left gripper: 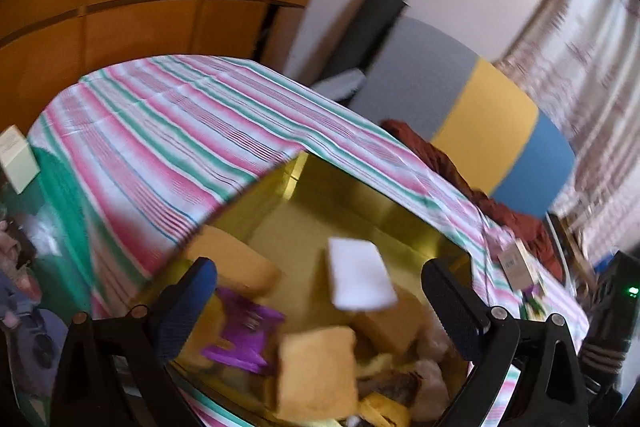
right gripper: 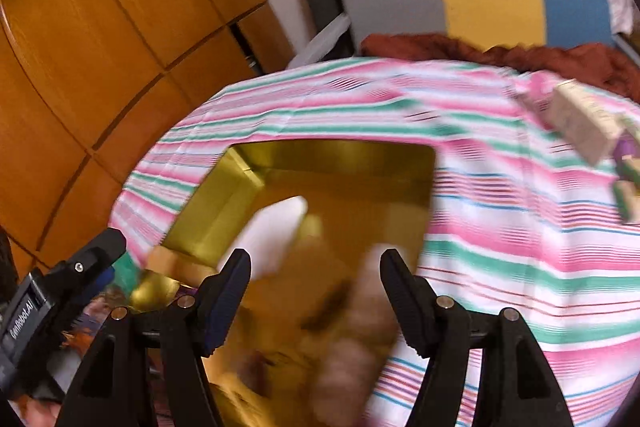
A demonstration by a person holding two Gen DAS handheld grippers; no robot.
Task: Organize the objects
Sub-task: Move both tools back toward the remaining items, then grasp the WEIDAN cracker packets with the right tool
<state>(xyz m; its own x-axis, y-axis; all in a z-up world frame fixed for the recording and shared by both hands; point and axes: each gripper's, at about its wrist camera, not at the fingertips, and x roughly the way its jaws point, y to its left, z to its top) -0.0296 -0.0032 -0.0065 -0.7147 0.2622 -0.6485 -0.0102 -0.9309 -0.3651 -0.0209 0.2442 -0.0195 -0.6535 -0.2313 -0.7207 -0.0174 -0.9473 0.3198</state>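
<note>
A shiny gold cardboard box [left gripper: 360,211] sits open on a table covered by a pink, green and white striped cloth [left gripper: 160,131], and both grippers hang over its near end. Much of the organizing looks done: the box already holds a heap of things. The left wrist view shows tan sponge-like blocks [left gripper: 316,371], a flat white rectangular pad [left gripper: 360,273] lying on top, a crumpled purple plastic piece [left gripper: 244,335], and some pale and yellowish bits low in the corner that are too blurred to name.

The left gripper [left gripper: 320,291] has its fingers spread wide apart, with nothing pressed between them; the box contents lie below the gap. The right gripper [right gripper: 316,283] is likewise released, its fingers parted and empty above the blurred pile, which suggests it has just let something go into the box, though that is only a reading of the pose.

What remains appears to lie outside the box. Towards the far right of the table, well apart from the box, a small beige carton with printed labelling [right gripper: 580,123] rests on the cloth with a few small purple and green-trimmed pieces [right gripper: 628,167] just beside it. A pale green box [left gripper: 16,159] also stands at the left edge of the left wrist view, and whether it belongs to the task cannot be told. A rust-red blanket [right gripper: 480,51] lies beyond the table.
</note>
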